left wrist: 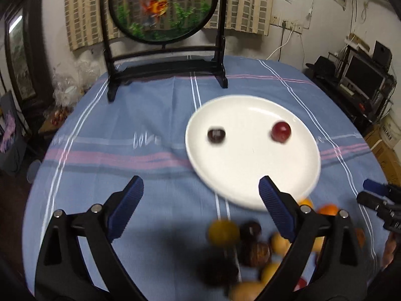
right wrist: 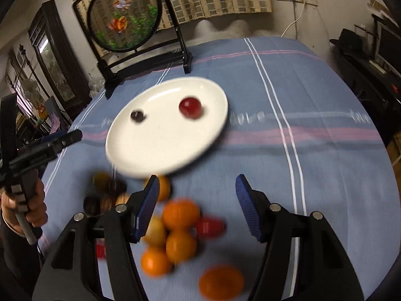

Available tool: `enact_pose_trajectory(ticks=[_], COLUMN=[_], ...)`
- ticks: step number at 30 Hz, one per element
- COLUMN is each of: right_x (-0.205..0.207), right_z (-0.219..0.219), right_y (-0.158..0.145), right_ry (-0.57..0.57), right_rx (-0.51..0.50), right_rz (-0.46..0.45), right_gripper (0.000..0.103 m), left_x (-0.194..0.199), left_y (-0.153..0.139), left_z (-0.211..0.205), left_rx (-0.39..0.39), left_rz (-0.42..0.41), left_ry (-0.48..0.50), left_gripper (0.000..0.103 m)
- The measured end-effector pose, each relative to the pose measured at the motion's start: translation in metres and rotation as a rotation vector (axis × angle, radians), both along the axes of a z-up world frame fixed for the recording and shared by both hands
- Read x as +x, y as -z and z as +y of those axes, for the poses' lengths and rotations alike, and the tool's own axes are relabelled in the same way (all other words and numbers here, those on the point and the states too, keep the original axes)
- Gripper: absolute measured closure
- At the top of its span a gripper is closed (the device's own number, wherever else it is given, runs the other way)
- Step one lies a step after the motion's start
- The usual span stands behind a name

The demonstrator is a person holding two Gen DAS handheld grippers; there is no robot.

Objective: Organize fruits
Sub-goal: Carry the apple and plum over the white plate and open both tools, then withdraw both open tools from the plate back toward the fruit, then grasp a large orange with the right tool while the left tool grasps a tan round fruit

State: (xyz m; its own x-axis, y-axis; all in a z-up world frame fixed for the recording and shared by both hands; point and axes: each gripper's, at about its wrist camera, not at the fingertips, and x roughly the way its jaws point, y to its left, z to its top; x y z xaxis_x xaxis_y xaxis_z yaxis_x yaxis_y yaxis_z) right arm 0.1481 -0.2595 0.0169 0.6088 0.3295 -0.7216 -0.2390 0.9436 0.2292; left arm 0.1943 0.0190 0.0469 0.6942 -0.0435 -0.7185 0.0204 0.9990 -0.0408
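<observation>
The fruit pile (right wrist: 173,228) at lower centre is motion-blurred; the left finger hides part of it. The left view's pile (left wrist: 250,250) blurs too, cut by the bottom edge.

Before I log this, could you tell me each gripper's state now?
Left gripper: open, holding nothing.
Right gripper: open, holding nothing.

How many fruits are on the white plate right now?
2. On the white plate, a dark fruit sits toward the left and a red fruit toward the right, apart from each other. No others show on it; the rest lie on the tablecloth.
</observation>
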Motion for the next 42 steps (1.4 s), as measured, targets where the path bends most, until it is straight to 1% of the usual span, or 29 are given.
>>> enact_pose_trajectory(ticks=[2, 5, 9, 11, 15, 19, 22, 25, 28, 33, 36, 41, 42], right_x=[-0.028, -0.057, -0.079, -0.088, -0.109, -0.121, -0.123, -0.121, -0.112, -0.092, -0.079, -0.065, -0.063], right_z=[0.002, 0.006, 0.011, 0.007, 0.000, 0.003, 0.003, 0.001, -0.001, 0.000, -0.002, -0.003, -0.004], right_y=[0.003, 0.008, 0.019, 0.025, 0.032, 0.036, 0.039, 0.044, 0.050, 0.059, 0.060, 0.060, 0.059], right_ry=[-0.008, -0.017, -0.027, -0.030, -0.036, -0.050, -0.045, -0.024, 0.007, 0.052, 0.079, 0.106, 0.113], right_rx=[0.009, 0.023, 0.011, 0.017, 0.025, -0.029, -0.060, -0.093, -0.132, -0.200, -0.204, -0.193, -0.185], right_rz=[-0.029, -0.053, -0.038, -0.031, -0.024, -0.037, -0.044, -0.038, -0.001, 0.032, 0.050, 0.050, 0.046], right_gripper=[0.039, 0.039, 0.039, 0.039, 0.039, 0.039, 0.039, 0.039, 0.039, 0.039, 0.039, 0.040, 0.047], left_x=[-0.023, -0.051, -0.085, -0.096, -0.115, -0.124, -0.128, -0.132, -0.134, -0.133, -0.131, -0.127, -0.126], left_y=[0.007, 0.018, 0.028, 0.032, 0.044, 0.054, 0.061, 0.064, 0.066, 0.069, 0.070, 0.071, 0.071], left_z=[0.000, -0.001, -0.002, -0.002, -0.001, -0.003, -0.006, -0.008, -0.009, -0.007, -0.006, -0.004, -0.004], left_rx=[-0.003, 0.021, 0.015, 0.005, -0.014, -0.015, -0.005, -0.001, 0.009, 0.007, 0.012, 0.001, 0.001], left_rz=[0.012, 0.028, 0.027, 0.035, 0.060, 0.080, 0.099, 0.100, 0.097, 0.101, 0.105, 0.115, 0.117], left_ry=[0.000, -0.007, -0.003, -0.002, -0.013, -0.023, -0.024, -0.018, -0.013, -0.009, -0.011, -0.009, -0.009], left_gripper=[0.008, 0.008, 0.007, 0.005, 0.005, 0.005, 0.005, 0.005, 0.005, 0.005, 0.005, 0.005, 0.005])
